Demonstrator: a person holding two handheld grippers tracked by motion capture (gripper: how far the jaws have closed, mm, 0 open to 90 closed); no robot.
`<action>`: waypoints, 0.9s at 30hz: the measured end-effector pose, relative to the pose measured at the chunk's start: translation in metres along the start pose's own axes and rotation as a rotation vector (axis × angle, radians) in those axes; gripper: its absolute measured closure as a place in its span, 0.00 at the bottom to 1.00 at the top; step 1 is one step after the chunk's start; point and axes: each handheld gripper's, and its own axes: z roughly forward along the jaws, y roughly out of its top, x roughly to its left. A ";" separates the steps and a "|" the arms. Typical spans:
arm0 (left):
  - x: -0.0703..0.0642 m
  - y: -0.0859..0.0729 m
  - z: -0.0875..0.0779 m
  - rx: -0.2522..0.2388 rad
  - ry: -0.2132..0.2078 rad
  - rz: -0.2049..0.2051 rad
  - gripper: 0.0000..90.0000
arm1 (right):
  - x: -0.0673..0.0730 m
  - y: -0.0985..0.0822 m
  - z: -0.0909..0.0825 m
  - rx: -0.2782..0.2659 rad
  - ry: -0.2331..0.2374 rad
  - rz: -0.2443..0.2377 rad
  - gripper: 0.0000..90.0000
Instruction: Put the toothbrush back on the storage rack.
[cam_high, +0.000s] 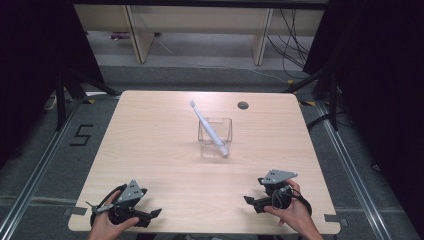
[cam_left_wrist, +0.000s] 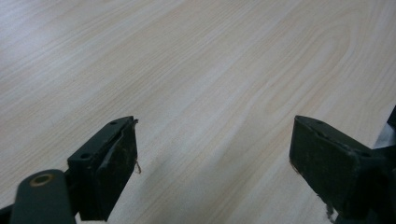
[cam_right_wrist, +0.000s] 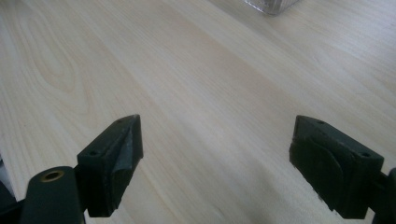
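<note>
Toothbrush (cam_high: 209, 128) and clear square cup (cam_high: 215, 138) sit together a little beyond the middle of the tabletop (cam_high: 150, 145), well apart from both grippers. The cup stands upright on the pale wood. The toothbrush is white and leans in it at a slant: its thick handle end rests low at the cup's near right side, and its slim head end rises out over the far left rim and points toward the far edge of the tabletop. A small dark round hole (cam_high: 243, 105) lies in the wood beyond the cup, to its right.

In the high view the left gripper (cam_high: 154, 214) rests near the near left corner of the tabletop, held in the person's left hand (cam_high: 107, 225), with a grey three-cornered plate on top. The right gripper (cam_high: 249, 200) rests near the near right edge, held in the person's right hand (cam_high: 292, 212). The two grippers point inward, toward each other, with bare wood between them.

In the left gripper view the fingers (cam_left_wrist: 109, 165) stand wide apart with nothing but wood grain between them. In the right gripper view the fingers (cam_right_wrist: 114, 161) are likewise spread wide over bare wood, and a corner of the clear cup's base (cam_right_wrist: 272, 5) shows at the top edge, well ahead of them. Neither gripper touches the cup or the toothbrush.
</note>
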 end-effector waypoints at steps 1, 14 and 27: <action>0.000 0.000 0.000 0.002 0.001 0.000 0.16 | 0.000 -0.002 -0.001 -0.003 0.011 -0.002 0.19; 0.002 0.000 -0.001 0.016 0.009 0.010 0.16 | 0.000 -0.011 -0.005 -0.009 0.005 -0.006 0.18; 0.002 0.001 -0.001 0.024 -0.001 0.028 0.17 | -0.001 -0.013 -0.005 -0.005 0.001 -0.014 0.18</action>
